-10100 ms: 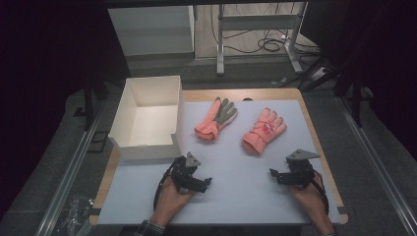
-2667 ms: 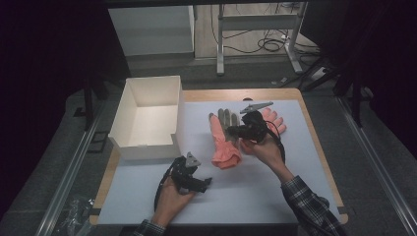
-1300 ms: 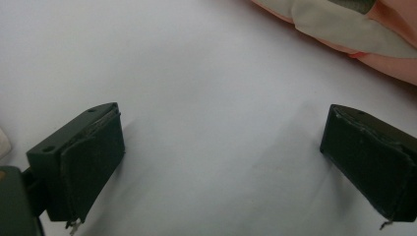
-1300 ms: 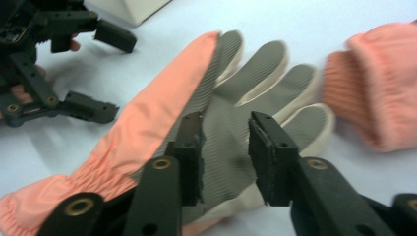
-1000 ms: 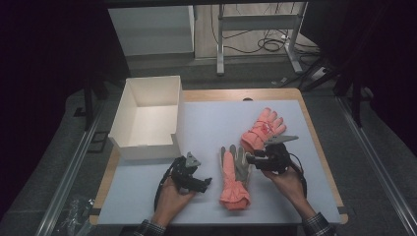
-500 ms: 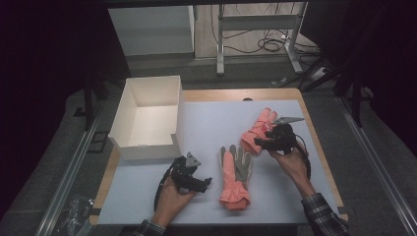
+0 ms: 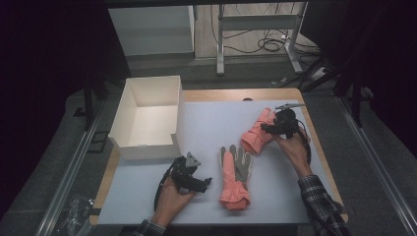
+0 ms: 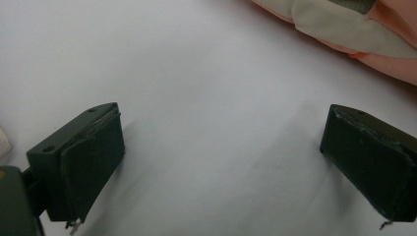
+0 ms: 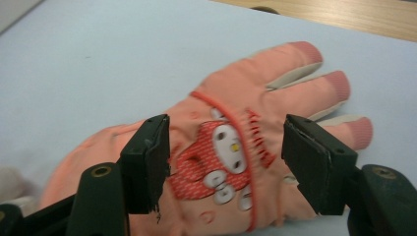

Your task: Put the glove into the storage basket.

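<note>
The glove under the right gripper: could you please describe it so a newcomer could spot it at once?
Start at the white box, then cross the pale mat to its far right side. That glove lies back up, showing a cartoon patch; the other glove lies nearer, grey palm up.

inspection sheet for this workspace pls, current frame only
Surface: pale mat on a wooden table, flat.
Job's things: two pink gloves. Near glove lies palm up at mat centre. Far glove lies back up, cartoon patch showing.
Clutter: open white box at the mat's left edge, inside looks bare.
Grippers: left gripper rests on the mat, jaws open, nothing between them. Right gripper over the far glove, jaws open astride it, pads not pressing.
Cables: black cable trails from the left gripper; loose cables on the floor behind.
Surroundings: metal frame legs, dark curtains.
</note>
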The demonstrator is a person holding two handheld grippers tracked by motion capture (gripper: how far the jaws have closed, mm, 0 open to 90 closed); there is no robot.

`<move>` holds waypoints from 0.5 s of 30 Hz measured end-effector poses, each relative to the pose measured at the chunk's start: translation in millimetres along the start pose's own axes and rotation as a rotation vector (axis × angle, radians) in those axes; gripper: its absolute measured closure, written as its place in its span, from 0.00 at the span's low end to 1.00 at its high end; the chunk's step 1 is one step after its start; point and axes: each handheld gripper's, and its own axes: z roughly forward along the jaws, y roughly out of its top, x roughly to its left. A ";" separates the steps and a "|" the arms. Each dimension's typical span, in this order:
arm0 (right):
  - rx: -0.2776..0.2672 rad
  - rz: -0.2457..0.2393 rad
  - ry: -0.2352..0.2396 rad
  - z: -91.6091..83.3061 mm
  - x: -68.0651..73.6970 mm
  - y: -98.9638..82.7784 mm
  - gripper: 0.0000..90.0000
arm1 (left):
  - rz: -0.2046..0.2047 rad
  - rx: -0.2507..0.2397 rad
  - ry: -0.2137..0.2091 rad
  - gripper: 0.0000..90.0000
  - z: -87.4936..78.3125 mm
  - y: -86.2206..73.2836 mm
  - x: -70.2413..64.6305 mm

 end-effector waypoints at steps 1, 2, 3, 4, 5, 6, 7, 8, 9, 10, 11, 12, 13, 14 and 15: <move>0.003 0.008 -0.006 2.5 -2.3 0.6 0.39 | 0.000 0.000 0.000 0.03 0.0 0.0 0.0; 0.006 0.015 -0.006 5.1 -4.5 1.0 0.39 | 0.000 0.000 0.000 0.04 0.0 0.0 0.0; 0.008 0.017 -0.003 6.9 -5.9 1.3 0.39 | 0.000 0.000 0.000 0.04 0.0 0.0 0.0; 0.008 0.023 0.003 9.9 -7.8 1.5 0.39 | 0.000 0.000 0.000 0.04 0.0 0.0 0.0; 0.006 0.030 0.008 11.7 -8.5 1.6 0.39 | 0.000 0.000 0.000 0.04 0.0 0.0 0.0; 0.005 0.033 0.010 13.8 -9.2 1.7 0.39 | 0.000 0.000 0.000 0.03 0.0 0.0 0.0; 0.003 0.026 0.006 16.2 -9.4 1.8 0.39 | 0.000 0.000 0.000 0.04 0.0 0.0 0.0; 0.007 0.021 0.000 18.3 -8.9 1.7 0.39 | 0.000 0.000 0.000 0.03 0.0 0.0 0.0; 0.013 0.015 -0.002 20.4 -8.5 1.7 0.39 | 0.000 0.000 0.000 0.04 0.0 0.0 0.0; 0.015 0.013 -0.006 22.7 -8.1 1.6 0.39 | 0.000 0.000 0.000 0.04 0.0 0.0 0.0; 0.018 0.011 -0.007 23.9 -7.8 1.8 0.39 | 0.000 0.000 0.000 0.04 0.0 0.0 0.0; 0.020 0.009 -0.008 24.6 -7.8 1.8 0.40 | 0.000 0.000 0.000 0.04 0.0 0.0 0.0; 0.025 0.009 -0.010 25.8 -7.5 1.6 0.42 | 0.000 0.000 0.000 0.04 0.0 0.0 0.0; 0.035 0.008 -0.011 26.6 -7.1 1.1 0.45 | 0.000 0.000 0.000 0.04 0.0 0.0 0.0; 0.044 0.005 -0.009 27.2 -7.1 0.0 0.49 | 0.000 0.000 0.000 0.04 0.0 0.0 0.0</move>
